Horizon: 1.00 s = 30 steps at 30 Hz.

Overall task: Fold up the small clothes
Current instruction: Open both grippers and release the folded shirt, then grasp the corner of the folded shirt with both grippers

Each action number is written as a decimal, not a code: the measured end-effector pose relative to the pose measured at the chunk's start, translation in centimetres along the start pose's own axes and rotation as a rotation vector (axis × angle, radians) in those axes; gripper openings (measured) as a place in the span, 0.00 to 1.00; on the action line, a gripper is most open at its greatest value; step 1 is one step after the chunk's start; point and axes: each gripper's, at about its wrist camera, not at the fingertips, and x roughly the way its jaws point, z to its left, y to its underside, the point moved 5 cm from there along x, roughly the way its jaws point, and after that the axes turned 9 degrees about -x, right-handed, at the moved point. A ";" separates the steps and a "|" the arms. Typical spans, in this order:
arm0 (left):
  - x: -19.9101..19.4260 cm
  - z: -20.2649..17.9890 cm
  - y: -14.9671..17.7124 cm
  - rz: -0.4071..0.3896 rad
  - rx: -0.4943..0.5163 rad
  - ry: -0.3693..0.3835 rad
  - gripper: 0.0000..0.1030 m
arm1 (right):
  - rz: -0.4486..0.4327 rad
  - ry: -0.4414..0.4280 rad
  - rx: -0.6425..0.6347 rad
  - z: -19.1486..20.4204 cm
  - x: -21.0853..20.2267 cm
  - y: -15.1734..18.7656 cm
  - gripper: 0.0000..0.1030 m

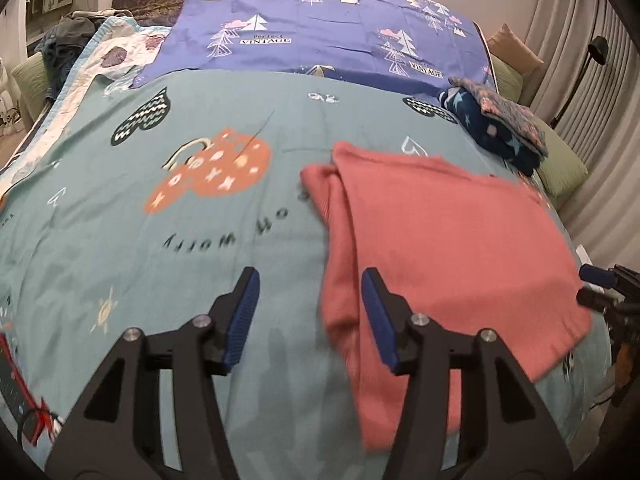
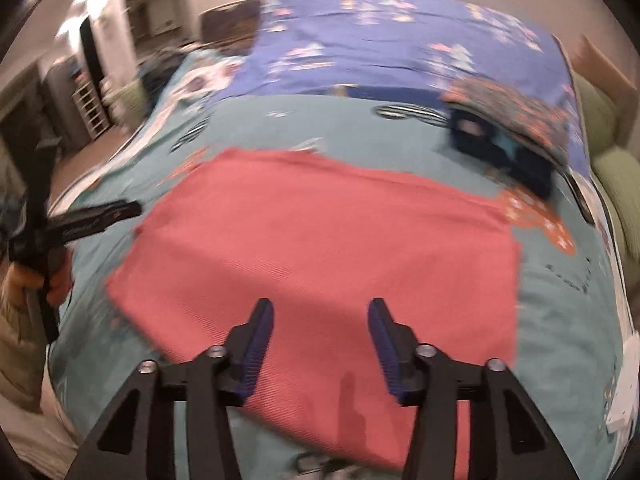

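My left gripper [image 1: 308,312] hung over the bed w/ its jaws spread and nothing between them; the left blue pad [image 1: 242,316] sat above bare teal bedspread [image 1: 120,220], the right one over the edge of the pink garment [image 1: 440,248]. That garment lay flat on the bedspread, on the right side of the left wrist view, w/ one side folded in so a doubled strip ran along its left edge. My right gripper [image 2: 322,336] was also spread, empty, above the near part of the same pink garment [image 2: 320,232], not pinching it. Right wrist view was blurred, so fine detail was lost. In it the left gripper [image 2: 100,216] showed at far left, w/ an orange-gloved hand [image 2: 24,280] on its handle. The right gripper [image 1: 600,284] showed at the right edge of the left wrist view. Beyond the garment, near the bed's far right corner, sat a stack of folded clothes [image 1: 500,128]: dark blue w/ stars below, floral piece on top. A purple sheet w/ tree print [image 1: 320,32] covered the far end of the bed.
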 end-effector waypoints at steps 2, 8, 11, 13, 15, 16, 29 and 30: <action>-1.1 0.2 0.5 -0.007 0.003 -0.002 0.58 | -0.002 -0.025 -0.063 3.2 0.0 0.3 0.54; -3.9 0.5 1.0 -0.045 0.016 -0.004 0.68 | -0.013 -0.016 -0.174 8.9 0.7 0.4 0.62; -4.6 0.7 1.2 -0.060 0.029 -0.006 0.69 | -0.027 0.043 -0.238 11.1 1.5 0.2 0.62; -4.7 1.2 1.3 -0.059 0.020 -0.006 0.69 | -0.035 0.070 -0.284 12.7 2.2 -0.2 0.63; -4.5 1.6 1.3 -0.056 0.010 -0.007 0.69 | -0.045 0.074 -0.324 14.2 2.6 -0.6 0.65; -4.4 1.9 1.4 -0.052 0.000 -0.008 0.69 | -0.048 0.075 -0.340 14.7 2.8 -0.7 0.65; -0.8 4.3 -1.6 0.018 -0.095 0.118 0.70 | -0.057 0.129 -0.478 20.5 6.6 -2.3 0.69; -0.4 4.0 -2.0 0.022 -0.097 0.136 0.70 | -0.051 0.136 -0.475 20.5 7.0 -2.4 0.69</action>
